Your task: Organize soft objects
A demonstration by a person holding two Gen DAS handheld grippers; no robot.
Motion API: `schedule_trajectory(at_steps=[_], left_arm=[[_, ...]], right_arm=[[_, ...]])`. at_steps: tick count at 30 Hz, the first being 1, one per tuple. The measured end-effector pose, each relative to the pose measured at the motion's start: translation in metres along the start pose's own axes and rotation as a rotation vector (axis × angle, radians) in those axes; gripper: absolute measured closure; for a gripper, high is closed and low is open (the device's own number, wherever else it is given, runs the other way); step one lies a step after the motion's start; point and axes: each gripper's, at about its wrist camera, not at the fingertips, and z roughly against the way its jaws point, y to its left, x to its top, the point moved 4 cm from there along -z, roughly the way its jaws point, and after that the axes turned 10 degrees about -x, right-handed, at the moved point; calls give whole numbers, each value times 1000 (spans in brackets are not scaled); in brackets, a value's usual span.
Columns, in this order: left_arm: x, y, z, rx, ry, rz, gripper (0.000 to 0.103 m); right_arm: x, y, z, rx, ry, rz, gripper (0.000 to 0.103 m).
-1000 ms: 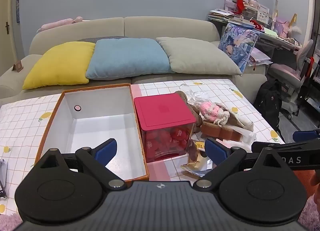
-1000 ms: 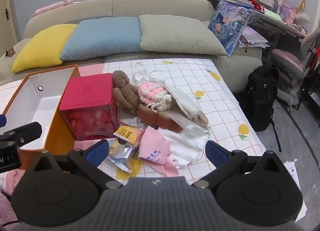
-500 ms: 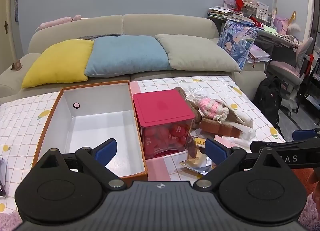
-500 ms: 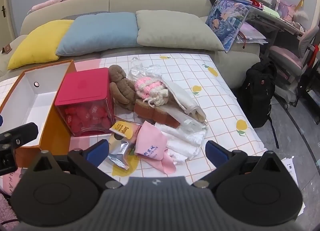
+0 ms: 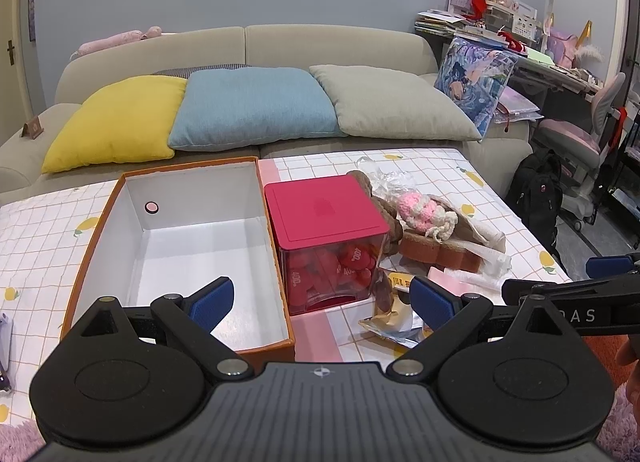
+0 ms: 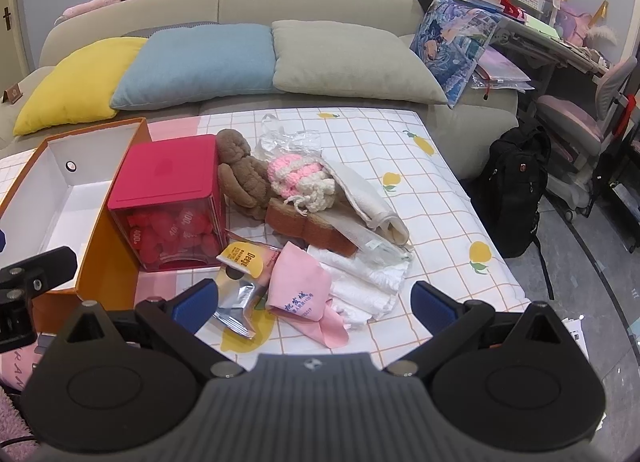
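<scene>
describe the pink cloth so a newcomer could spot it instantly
Start at the red-lidded box on the checked table. A pile of soft things lies to its right; the pink cloth sits at the pile's near edge, just ahead of the right gripper. Unlike the white cloth beside it, it is flat pink with blue printed characters.

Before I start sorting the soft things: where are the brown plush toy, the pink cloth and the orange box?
brown plush toy [image 6: 244,175], right wrist view, its body
pink cloth [image 6: 300,282], right wrist view, its flat middle
orange box [image 5: 180,246], left wrist view, its white floor
</scene>
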Motion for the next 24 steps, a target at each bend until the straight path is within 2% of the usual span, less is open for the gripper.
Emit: schedule_trajectory(at_steps=[24], left_arm=[[-1, -2, -1, -1, 15, -1, 0]], right_arm=[[-1, 3, -7, -18, 27, 12, 3]])
